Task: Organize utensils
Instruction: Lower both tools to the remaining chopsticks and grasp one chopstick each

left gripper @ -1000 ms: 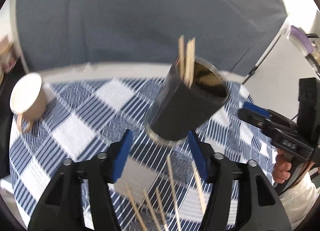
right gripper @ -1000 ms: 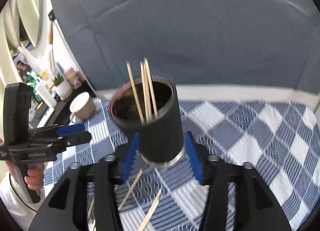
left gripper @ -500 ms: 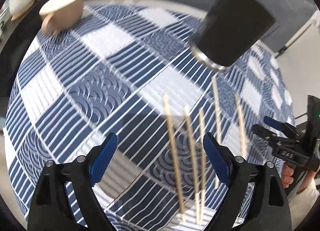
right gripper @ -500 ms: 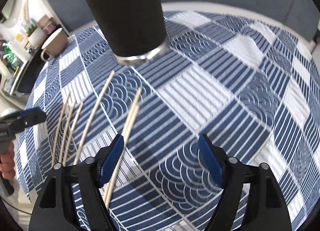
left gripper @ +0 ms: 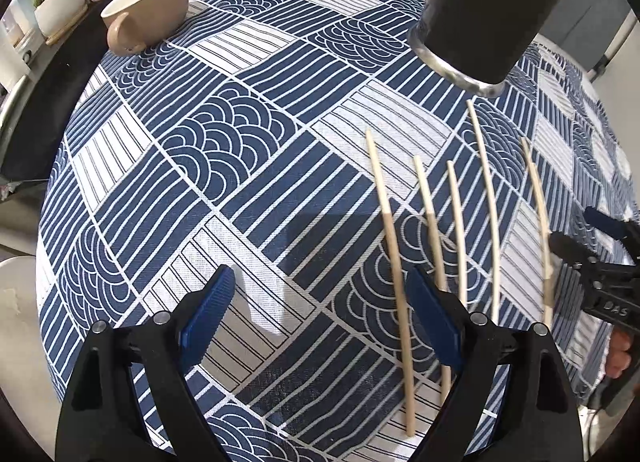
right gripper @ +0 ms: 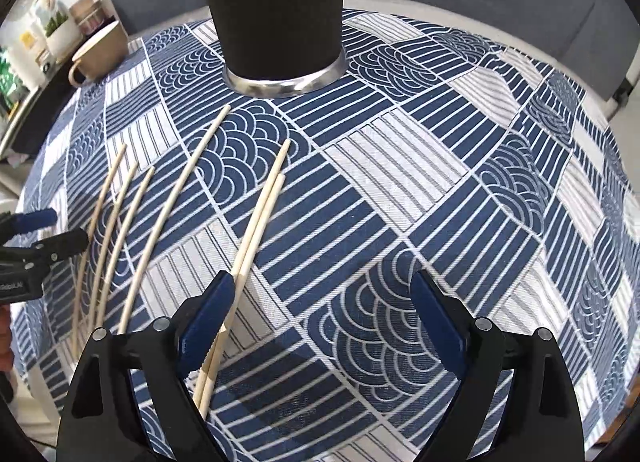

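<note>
Above tablecloth (left gripper: 224,165), left hand-held gripper (left gripper: 320,314) — wide, empty

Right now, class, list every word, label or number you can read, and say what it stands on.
"DAS": body of the right gripper.
"...AI", start cut off and blurred: body of the left gripper.
Labels on the shelf items: too small to read.
Black cup, chopsticks, mug, tablecloth: no text.
Both grippers' jaws have just been opening, nothing gripped between them.
</note>
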`<state>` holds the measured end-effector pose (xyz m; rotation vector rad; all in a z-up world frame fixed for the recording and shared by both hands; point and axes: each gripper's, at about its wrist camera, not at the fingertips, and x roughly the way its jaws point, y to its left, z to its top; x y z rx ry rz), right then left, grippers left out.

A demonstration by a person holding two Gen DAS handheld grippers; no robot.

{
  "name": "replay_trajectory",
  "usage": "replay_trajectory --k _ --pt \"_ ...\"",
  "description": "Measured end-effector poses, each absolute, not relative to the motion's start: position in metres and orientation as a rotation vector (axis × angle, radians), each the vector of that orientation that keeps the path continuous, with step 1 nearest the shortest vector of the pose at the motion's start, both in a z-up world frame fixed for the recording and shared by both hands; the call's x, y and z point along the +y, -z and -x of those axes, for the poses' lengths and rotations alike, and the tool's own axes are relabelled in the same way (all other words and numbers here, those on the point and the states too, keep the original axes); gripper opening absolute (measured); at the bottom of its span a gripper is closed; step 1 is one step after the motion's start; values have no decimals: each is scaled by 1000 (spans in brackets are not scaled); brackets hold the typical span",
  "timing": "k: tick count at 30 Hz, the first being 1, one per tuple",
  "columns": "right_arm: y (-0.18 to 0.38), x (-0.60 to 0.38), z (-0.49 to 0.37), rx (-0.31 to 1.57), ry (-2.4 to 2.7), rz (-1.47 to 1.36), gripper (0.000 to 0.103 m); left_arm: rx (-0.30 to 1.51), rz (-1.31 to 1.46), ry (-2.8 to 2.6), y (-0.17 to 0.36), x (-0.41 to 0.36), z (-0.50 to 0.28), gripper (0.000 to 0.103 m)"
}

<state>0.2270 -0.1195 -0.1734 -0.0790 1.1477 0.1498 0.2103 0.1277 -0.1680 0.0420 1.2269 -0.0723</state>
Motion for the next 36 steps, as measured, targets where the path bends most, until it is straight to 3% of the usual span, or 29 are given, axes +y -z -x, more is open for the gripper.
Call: replay_trajectory --k 12,17,23,36 --pt "174 -137 -225 1210 -118 -42 86 1222 -60 10 169 135 -199 91" --pt "179 -125 -233 1229 -94 -7 87 1232 -49 -6 173 139 -200 98" --pt "184 -121 -239 1274 -29 -16 96 1263 -34 -21 175 142 -208 99" --pt "186 -115 -249 1343 -45 -4 97 1308 -30 -29 179 140 -223 99"
